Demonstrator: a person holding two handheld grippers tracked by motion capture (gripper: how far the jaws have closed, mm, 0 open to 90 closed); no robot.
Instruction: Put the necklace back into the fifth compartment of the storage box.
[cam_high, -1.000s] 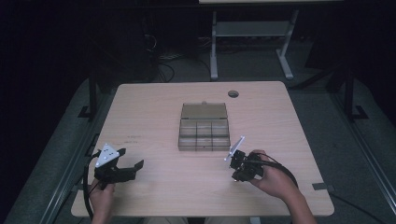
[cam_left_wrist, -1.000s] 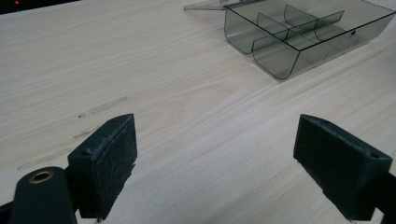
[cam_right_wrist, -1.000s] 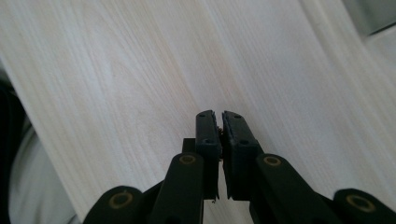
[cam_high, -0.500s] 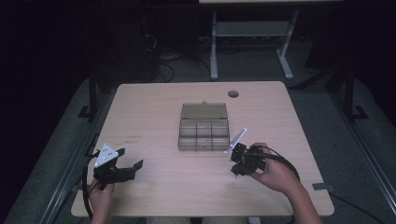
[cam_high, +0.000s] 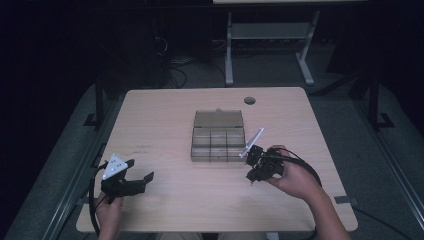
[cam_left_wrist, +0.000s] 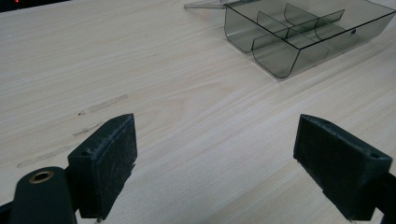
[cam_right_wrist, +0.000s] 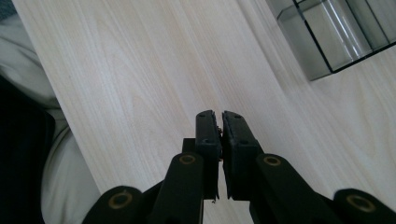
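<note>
A smoky clear compartment box (cam_high: 218, 145) stands mid-table with its lid (cam_high: 218, 118) laid open behind it; its cells (cam_left_wrist: 289, 35) look empty. My left gripper (cam_high: 141, 170) rests near the front left corner, open, with nothing between its jaws (cam_left_wrist: 215, 163), and points at the box. My right gripper (cam_high: 251, 179) is held just off the box's front right corner. Its jaws (cam_right_wrist: 220, 126) are pressed together over bare wood, and a tiny brownish speck shows between the pads.
The wooden table (cam_high: 165, 115) has a round cable hole (cam_high: 249, 100) at the back right. Faint scuff marks (cam_left_wrist: 100, 103) lie ahead of the left gripper. A person's pale clothing (cam_right_wrist: 28, 65) is at the table's front edge. A metal frame (cam_high: 265, 55) stands behind the table.
The right hand has lifted and turned a little, so its grey plate has swung up toward the box. The left gripper has stayed put.
</note>
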